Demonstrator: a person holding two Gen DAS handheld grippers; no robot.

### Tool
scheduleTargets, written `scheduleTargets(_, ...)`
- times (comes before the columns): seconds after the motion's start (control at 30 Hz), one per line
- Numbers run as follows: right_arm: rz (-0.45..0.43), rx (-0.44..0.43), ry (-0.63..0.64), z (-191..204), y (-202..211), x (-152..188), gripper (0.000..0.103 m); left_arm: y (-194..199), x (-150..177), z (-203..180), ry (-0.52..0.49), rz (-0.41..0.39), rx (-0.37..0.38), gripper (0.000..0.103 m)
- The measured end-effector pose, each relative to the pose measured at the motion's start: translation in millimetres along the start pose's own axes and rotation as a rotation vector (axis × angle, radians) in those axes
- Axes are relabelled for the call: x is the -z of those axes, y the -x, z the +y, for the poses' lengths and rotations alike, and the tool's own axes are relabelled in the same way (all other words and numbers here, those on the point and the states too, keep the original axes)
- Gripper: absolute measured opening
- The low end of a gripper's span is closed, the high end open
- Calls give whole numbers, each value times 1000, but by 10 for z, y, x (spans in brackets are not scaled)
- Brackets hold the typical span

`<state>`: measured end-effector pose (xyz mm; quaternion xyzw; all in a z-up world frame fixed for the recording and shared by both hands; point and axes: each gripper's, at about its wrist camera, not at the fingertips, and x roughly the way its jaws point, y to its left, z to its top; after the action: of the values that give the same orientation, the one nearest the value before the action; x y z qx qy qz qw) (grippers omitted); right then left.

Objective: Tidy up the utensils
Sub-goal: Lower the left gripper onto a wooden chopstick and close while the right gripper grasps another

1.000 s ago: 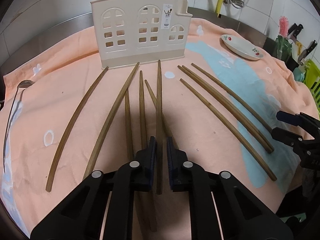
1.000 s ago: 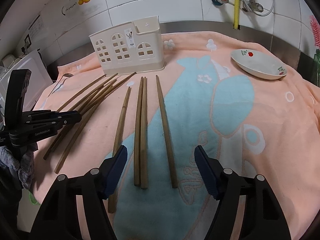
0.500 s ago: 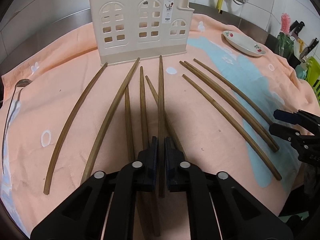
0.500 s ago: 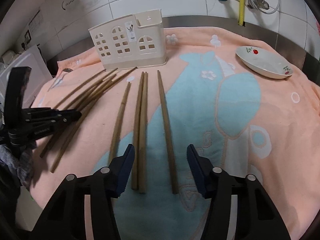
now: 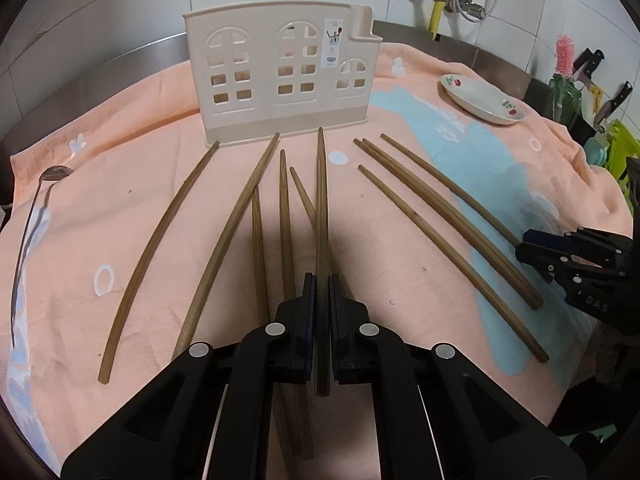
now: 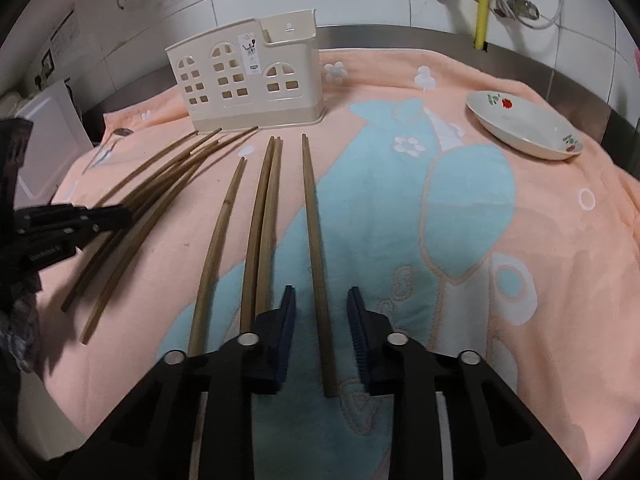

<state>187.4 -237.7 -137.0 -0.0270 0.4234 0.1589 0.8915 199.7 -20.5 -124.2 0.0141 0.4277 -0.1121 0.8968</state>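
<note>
Several brown wooden chopsticks lie spread on an orange and blue towel [image 5: 120, 184] in front of a cream house-shaped utensil holder [image 5: 280, 76] [image 6: 248, 80]. My left gripper [image 5: 322, 280] is shut on one chopstick [image 5: 321, 208], which points straight at the holder. My right gripper [image 6: 321, 296] straddles the rightmost chopstick [image 6: 314, 240]. Its jaws are closing, and a gap still shows on each side of the stick. Each gripper appears at the edge of the other's view, the right gripper [image 5: 532, 244] and the left gripper [image 6: 120, 214].
A white dish [image 6: 524, 124] [image 5: 484, 100] with red flowers sits at the back right of the towel. A metal spoon [image 5: 32, 232] lies along the towel's left edge. Knives and a pink brush [image 5: 564, 50] stand at the far right. A tiled wall with pipes runs behind.
The left jaws have closed fully onto the middle chopstick. The right jaws have narrowed from wide apart to close around the rightmost chopstick.
</note>
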Motion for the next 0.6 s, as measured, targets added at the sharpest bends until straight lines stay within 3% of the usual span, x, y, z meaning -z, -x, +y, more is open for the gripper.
scheduleTargets(0.27, 2, 64, 58, 80, -8, 29, 8, 130, -5, 8, 0, -19, 1, 5)
scheduleTargets(0.6, -62, 66, 64, 152, 230, -33, 7, 315, -19, 34, 3, -40, -7, 5)
